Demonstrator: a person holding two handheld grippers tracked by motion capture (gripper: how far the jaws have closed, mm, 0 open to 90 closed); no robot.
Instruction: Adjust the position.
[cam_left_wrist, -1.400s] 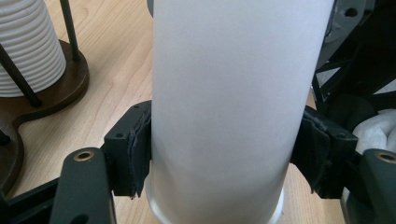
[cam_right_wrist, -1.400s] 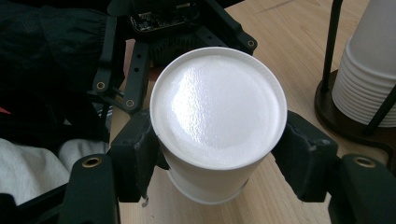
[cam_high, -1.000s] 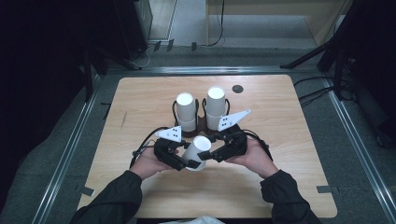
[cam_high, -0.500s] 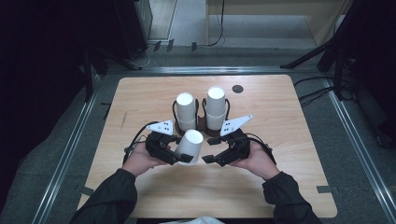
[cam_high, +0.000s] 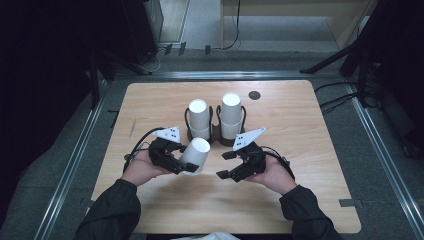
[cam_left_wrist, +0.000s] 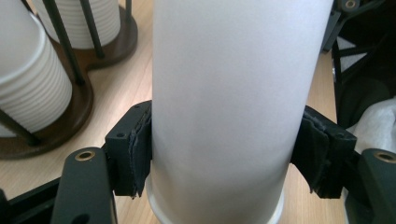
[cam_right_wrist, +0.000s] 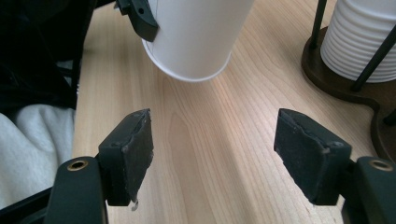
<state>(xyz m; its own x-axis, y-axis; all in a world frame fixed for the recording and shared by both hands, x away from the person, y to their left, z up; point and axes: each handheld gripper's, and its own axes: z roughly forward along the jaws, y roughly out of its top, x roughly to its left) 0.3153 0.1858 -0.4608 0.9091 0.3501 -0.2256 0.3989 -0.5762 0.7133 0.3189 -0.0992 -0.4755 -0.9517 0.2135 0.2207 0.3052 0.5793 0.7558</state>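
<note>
Right now the left tool (cam_high: 186, 159) is clamping a white paper cup (cam_high: 196, 155) across its body, both pads pressing the wall in the left gripper view, where the cup (cam_left_wrist: 229, 107) is standing between the jaws with its rolled rim nearest the camera. In the high view it is hanging tilted over the table (cam_high: 310, 200), base toward the rack. The right tool (cam_high: 231, 165) is standing just beside it with its jaws having just been opening and nothing between them; in the right gripper view its pads are framing bare wood, and the cup (cam_right_wrist: 196, 37) is sitting beyond them.

Behind both, a dark wire rack (cam_high: 216, 134) is carrying two stacks of cups (cam_high: 199, 119), one per post ring.

The risk, as I judge it, is lying in the single grip: thin paper is giving under the pads, so a harder squeeze could be denting the wall, and a looser one could be letting the tilted cup slide out. Swinging toward the rack could also be knocking a stack.
</note>
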